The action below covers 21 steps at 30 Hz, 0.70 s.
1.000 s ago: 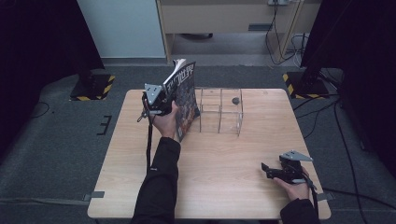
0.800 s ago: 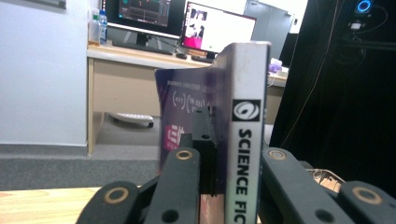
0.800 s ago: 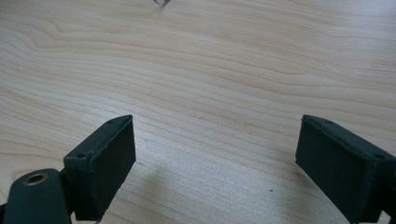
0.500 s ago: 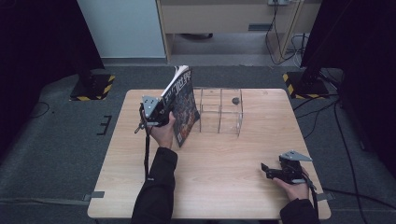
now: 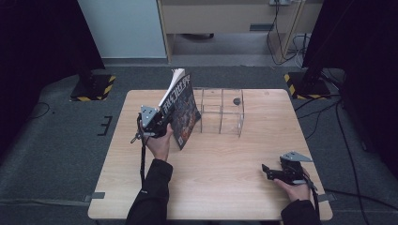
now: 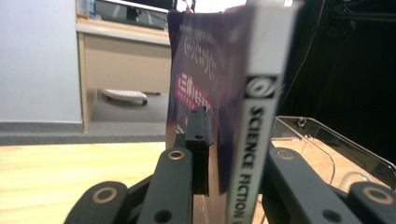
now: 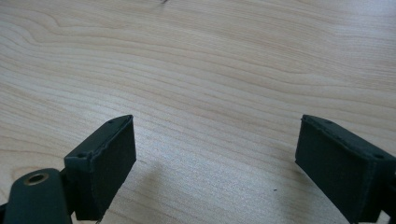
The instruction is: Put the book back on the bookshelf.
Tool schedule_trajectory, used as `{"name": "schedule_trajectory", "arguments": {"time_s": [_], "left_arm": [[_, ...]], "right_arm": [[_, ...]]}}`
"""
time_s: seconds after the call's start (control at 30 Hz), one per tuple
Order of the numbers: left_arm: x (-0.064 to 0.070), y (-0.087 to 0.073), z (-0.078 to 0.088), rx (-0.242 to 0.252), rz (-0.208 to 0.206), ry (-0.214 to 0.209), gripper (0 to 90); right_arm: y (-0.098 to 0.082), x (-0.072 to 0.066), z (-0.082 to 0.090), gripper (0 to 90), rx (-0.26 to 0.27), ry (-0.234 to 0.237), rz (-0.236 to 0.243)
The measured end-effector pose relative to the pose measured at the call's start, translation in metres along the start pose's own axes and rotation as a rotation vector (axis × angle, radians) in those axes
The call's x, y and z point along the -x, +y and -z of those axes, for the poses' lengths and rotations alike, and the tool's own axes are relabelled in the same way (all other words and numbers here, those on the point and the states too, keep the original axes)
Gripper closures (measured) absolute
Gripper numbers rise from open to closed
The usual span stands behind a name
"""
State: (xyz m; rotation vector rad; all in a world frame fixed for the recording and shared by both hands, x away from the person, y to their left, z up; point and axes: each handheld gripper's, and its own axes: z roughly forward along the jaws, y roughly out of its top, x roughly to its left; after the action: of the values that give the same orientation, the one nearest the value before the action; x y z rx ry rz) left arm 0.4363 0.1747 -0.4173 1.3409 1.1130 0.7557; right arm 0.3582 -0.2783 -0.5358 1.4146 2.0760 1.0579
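Left tongs (image 6: 212, 154) astride half-cropped book (image 6: 233, 93)

purple-covered magazine (image 5: 183, 112) with a white spine, black grippers, pale wood-grain table (image 5: 225, 183), clear box (image 5: 220, 112).

Glossy paper magazine (image 5: 184, 110); clear plastic organizer (image 5: 220, 112); matt wood table (image 5: 225, 164).

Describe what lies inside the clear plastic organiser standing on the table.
One small dark object sits in a far compartment of the clear organiser. The book covers its left end, so that part stays unseen.
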Motion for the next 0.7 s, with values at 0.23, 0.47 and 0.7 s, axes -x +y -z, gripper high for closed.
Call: {"name": "schedule_trajectory", "arguments": {"time_s": [0.23, 0.47, 0.7], "left_arm": [[0.005, 0.007, -0.01, -0.027, -0.023, 0.02, 81.9], [0.012, 0.009, -0.021, 0.011, -0.01, 0.051, 82.3], [0.014, 0.01, -0.034, 0.055, -0.009, 0.071, 82.3]], "right_arm": [[0.0, 0.0, 0.0, 12.3, 0.001, 0.001, 0.0], [0.0, 0.001, 0.0, 12.3, 0.002, 0.006, -0.002], [0.0, 0.002, 0.0, 12.4, 0.003, 0.013, -0.007]]}}
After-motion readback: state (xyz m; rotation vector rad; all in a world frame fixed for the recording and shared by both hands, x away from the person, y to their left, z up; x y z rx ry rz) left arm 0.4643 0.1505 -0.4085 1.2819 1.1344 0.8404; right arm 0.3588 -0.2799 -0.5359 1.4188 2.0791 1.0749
